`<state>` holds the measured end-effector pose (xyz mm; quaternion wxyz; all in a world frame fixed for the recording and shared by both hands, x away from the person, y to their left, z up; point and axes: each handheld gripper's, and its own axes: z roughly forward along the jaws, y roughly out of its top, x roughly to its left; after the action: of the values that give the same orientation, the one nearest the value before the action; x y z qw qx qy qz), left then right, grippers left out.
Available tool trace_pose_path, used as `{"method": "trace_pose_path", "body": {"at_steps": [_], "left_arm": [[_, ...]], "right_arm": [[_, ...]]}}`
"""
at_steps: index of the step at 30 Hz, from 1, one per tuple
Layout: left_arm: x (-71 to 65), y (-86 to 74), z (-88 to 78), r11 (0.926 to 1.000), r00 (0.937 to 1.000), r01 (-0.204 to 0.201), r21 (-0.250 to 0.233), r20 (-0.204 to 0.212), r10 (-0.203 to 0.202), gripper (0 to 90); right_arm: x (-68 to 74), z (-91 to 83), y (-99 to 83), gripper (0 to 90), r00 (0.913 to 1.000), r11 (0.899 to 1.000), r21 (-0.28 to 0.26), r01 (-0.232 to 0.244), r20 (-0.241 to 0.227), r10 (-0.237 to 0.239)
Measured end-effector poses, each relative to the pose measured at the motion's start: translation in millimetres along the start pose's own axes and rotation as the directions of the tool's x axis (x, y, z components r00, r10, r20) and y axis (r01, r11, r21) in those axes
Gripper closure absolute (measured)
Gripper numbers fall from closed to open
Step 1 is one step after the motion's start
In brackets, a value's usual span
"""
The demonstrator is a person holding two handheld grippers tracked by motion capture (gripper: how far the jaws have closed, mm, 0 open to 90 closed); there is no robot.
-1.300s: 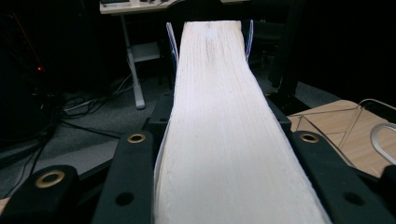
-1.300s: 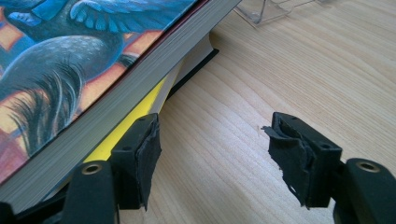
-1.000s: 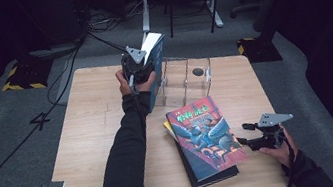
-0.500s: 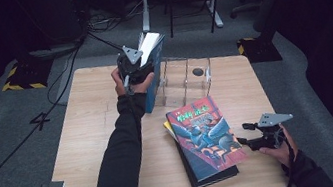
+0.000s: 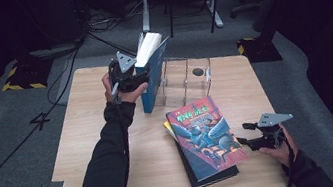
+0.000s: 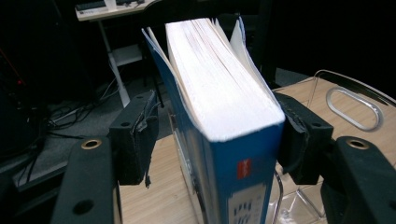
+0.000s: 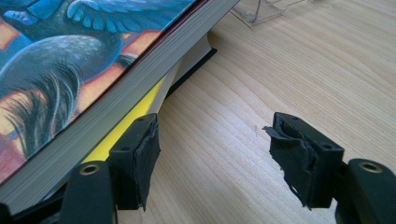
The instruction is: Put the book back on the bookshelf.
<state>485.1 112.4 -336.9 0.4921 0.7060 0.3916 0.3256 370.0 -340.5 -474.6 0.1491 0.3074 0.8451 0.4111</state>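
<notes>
A thick blue book (image 5: 151, 70) stands upright on the table, against the left end of a clear plastic rack (image 5: 185, 78). My left gripper (image 5: 144, 79) reaches around it from the left. Its jaws have just been opening. In the left gripper view the blue book (image 6: 219, 93) is between the jaws, with a clear gap at the left pad (image 6: 137, 137). My right gripper (image 5: 242, 133) rests open by the right edge of a stack topped by a colourful book (image 5: 204, 135). In the right gripper view the right gripper (image 7: 215, 154) holds nothing, and its left jaw is beside the stack's page edges.
The stack has a yellow book (image 7: 126, 126) and a black book (image 5: 213, 177) under the colourful one. The rack (image 6: 355, 102) has several slots. The wooden table (image 5: 87, 146) has bare surface at the left and front. Chairs and cables lie beyond the far edge.
The left gripper's jaws have widened around the blue book, and that hand has drawn back a little to the left. The book stays upright. The right gripper has not moved.
</notes>
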Motion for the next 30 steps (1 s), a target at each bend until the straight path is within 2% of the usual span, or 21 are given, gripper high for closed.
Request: {"method": "trace_pose_path", "body": {"at_steps": [10,20,21,25,30], "left_arm": [[1.4,-7.3,-21.1,0.9996,0.9992,-0.030,0.004,0.025,0.029,35.0],[-0.5,-29.2,-44.5,0.9976,0.9961,-0.060,0.034,0.067,0.057,32.7],[-0.8,-35.5,-49.1,0.9967,0.9940,-0.068,0.044,0.089,0.063,32.2],[-3.8,-48.2,-57.0,0.9911,0.9890,-0.108,0.078,0.109,0.099,31.7],[-7.1,-63.0,-65.2,0.9861,0.9835,-0.122,0.113,0.147,0.105,31.0]], "right_arm": [[0.8,-0.6,1.1,33.2,1.0000,1.000,0.003,0.008,0.006,-0.008],[1.4,-1.5,1.9,32.8,0.9998,1.000,0.005,0.013,0.012,-0.013],[1.5,-1.7,1.9,32.8,0.9998,1.000,0.006,0.013,0.012,-0.013],[1.7,-2.6,2.5,32.3,0.9998,1.000,0.005,0.015,0.013,-0.015],[2.3,-3.6,2.8,32.0,0.9997,1.000,0.007,0.018,0.016,-0.018]]}}
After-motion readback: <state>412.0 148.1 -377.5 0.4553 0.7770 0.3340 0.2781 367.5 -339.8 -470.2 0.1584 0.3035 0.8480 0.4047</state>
